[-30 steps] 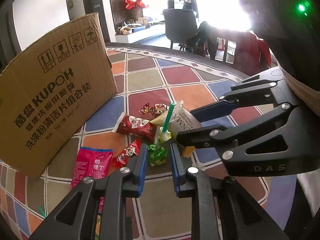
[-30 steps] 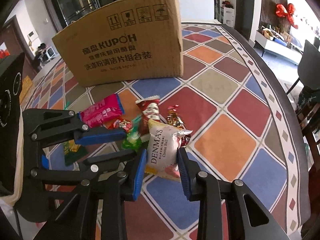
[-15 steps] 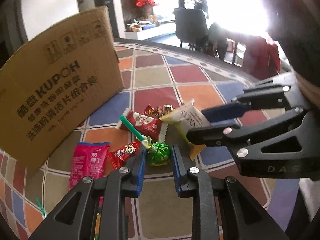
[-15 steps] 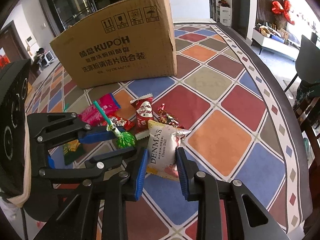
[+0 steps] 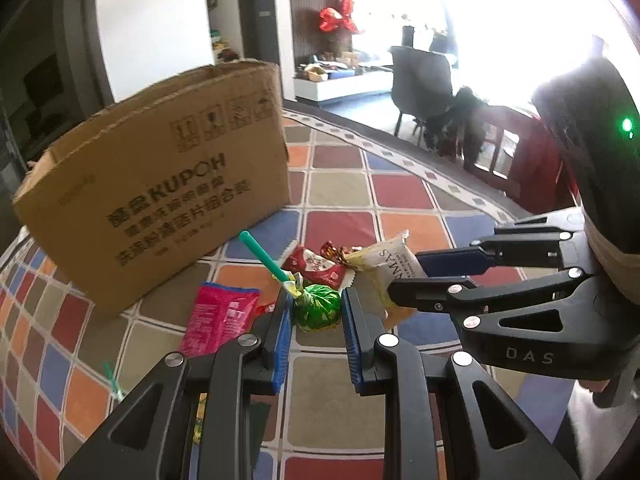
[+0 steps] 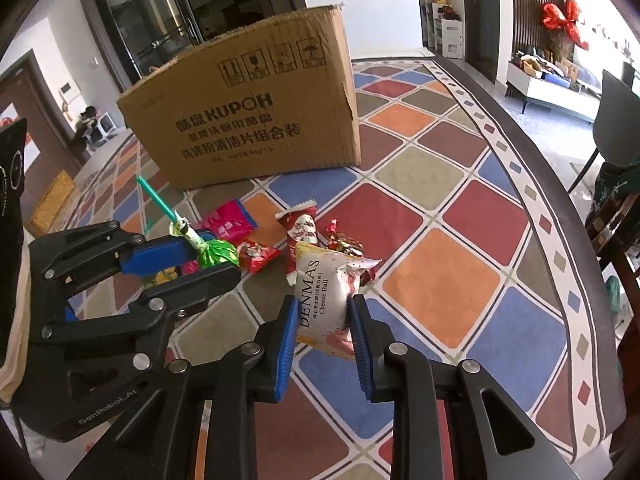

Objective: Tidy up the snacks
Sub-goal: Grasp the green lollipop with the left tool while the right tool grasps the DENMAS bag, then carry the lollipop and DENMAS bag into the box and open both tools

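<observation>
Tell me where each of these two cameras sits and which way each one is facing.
Left wrist: on the left gripper, looking along its fingers at the green lollipop it grips, the right gripper alongside.
Right wrist: on the right gripper, its jaws closing on the Denmas packet, the left gripper alongside.
Shared: the cardboard box, loose snacks, checkered tablecloth.
</observation>
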Available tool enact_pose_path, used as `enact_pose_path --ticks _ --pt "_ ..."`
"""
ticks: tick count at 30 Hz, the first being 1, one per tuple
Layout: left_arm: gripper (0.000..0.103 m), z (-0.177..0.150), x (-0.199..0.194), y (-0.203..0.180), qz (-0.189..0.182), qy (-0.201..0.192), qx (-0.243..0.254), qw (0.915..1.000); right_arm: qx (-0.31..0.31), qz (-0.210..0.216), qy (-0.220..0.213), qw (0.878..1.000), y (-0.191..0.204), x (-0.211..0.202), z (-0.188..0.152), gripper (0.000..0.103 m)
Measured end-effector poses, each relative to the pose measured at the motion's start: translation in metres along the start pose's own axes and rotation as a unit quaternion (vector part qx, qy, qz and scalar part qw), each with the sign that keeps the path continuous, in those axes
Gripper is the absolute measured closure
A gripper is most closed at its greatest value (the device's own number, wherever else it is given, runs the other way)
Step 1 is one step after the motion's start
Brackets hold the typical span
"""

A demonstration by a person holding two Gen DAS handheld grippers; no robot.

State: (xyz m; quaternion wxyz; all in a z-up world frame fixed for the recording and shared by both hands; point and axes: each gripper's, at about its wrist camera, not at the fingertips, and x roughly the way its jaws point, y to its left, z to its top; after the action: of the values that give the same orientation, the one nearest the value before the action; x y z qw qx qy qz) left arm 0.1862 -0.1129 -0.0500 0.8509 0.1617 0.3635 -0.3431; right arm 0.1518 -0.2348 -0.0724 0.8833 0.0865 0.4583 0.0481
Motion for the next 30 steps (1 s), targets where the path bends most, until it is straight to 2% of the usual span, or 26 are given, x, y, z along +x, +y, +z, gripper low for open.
enact_pose_path --ticks 5,14,25,30 --pt "0.078 0.006 -0.02 0.006 0.012 -0.024 -0.023 0.9994 -0.003 0.008 -0.014 1.0 0.003 -0.009 0.005 0.076" --pt "0.078 0.03 -0.045 0.017 0.056 -0.061 -0.037 0.9959 -0.005 0.021 -0.049 0.999 0.009 -0.026 0.028 0.076" --pt "0.078 0.064 -0.077 0.042 0.102 -0.105 -0.078 0.9862 -0.012 0.036 -0.124 0.992 0.016 -0.054 0.087 0.076" --pt "0.078 0.081 -0.088 0.06 0.12 -0.116 -0.094 0.9815 -0.023 0.04 -0.143 0.989 0.023 -0.059 0.113 0.076"
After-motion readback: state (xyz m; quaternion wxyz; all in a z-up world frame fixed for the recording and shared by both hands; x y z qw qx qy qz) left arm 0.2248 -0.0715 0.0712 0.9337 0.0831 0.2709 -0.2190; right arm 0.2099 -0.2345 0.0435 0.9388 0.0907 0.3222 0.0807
